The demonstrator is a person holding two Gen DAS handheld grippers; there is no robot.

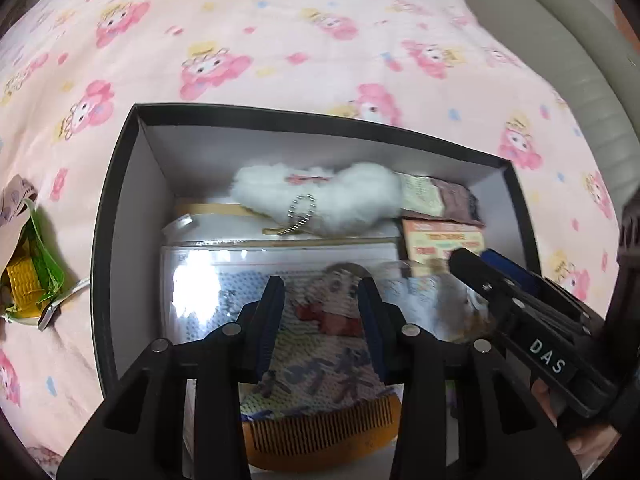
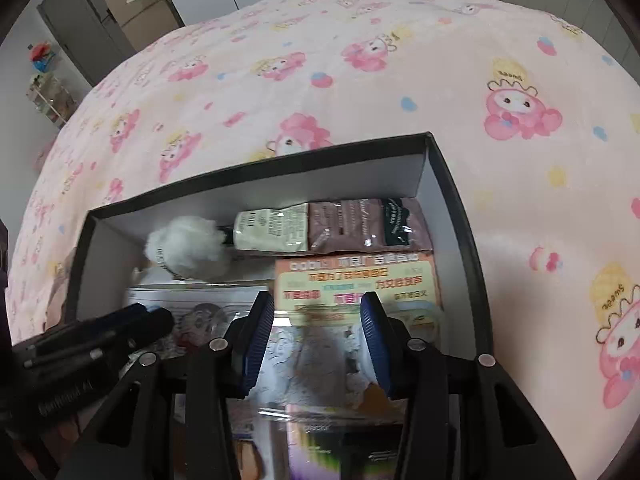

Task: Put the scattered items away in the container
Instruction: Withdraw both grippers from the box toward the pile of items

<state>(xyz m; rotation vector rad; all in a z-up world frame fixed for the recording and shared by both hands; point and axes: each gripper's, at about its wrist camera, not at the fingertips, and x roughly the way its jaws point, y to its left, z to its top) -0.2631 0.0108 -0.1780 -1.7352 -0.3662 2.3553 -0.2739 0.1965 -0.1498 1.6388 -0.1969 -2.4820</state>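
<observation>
Both jaws gaping, gripping nothing, hovering over box (image 1: 120, 200). Green packet (image 1: 32, 276) lying outside, left of your left gripper (image 1: 322, 300); right gripper (image 2: 316, 320) sitting farther.

Right wrist view. The right gripper (image 2: 318, 338), black-armed with blue ribbed pads (image 2: 258, 344), hangs over a black cardboard box with pale inner walls (image 2: 460, 216); its jaws stand apart with nothing between them. The box sits on a bed covered by a pink cartoon-print blanket (image 2: 360, 92). Along the far wall of the box lie a white fluffy plush piece (image 2: 186, 246), a cream printed tube (image 2: 272, 227) and a brown foil pouch (image 2: 368, 222). Nearer lies an orange printed card pack (image 2: 356, 280), beside a clear-wrapped flat pack (image 2: 192, 308). The left gripper (image 2: 132, 322) enters from the left edge, its state unclear.
</observation>
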